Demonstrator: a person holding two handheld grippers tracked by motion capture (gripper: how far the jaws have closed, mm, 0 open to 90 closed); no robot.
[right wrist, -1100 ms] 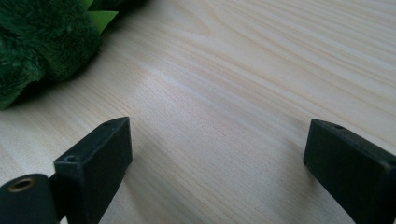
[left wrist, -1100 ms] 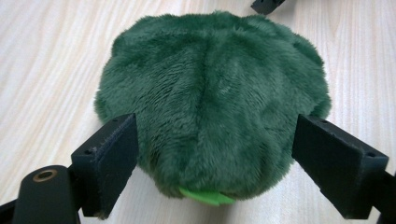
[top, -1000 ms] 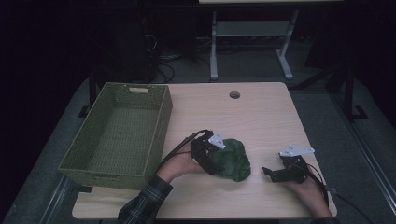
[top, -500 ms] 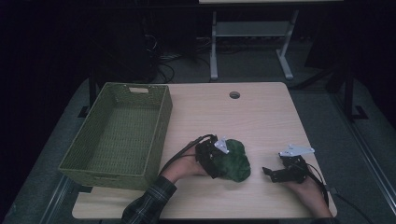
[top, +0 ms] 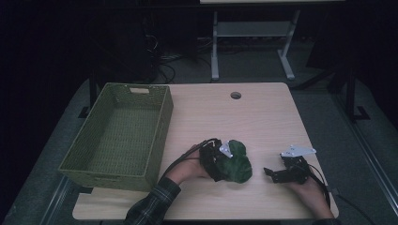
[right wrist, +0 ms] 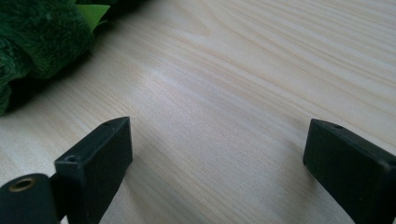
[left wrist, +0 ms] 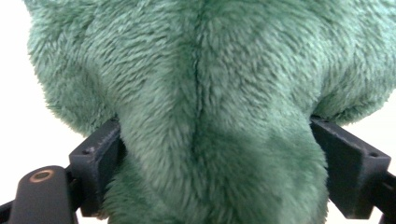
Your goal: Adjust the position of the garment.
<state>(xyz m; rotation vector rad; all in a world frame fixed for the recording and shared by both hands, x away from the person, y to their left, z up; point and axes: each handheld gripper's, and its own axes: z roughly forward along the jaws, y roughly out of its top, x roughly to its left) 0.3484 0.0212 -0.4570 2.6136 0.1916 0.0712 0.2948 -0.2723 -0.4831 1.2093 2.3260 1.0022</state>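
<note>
Since our left tool (top: 221, 161) already has its jaws pressed into the green plush toy (top: 236, 162) low on the worktop (top: 263, 122), the basket (top: 123, 131) lies just to its left; our right tool (top: 277, 173) rests wide open, farther off.

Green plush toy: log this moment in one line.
left gripper: shut on green plush toy | right gripper: open, over table | basket: empty

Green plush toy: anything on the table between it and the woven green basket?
Nothing visible. The left gripper has its jaws around the fuzzy green plush toy, and bare light-wood tabletop lies between it and the woven green basket. The basket's near wall would need clearing.
</note>
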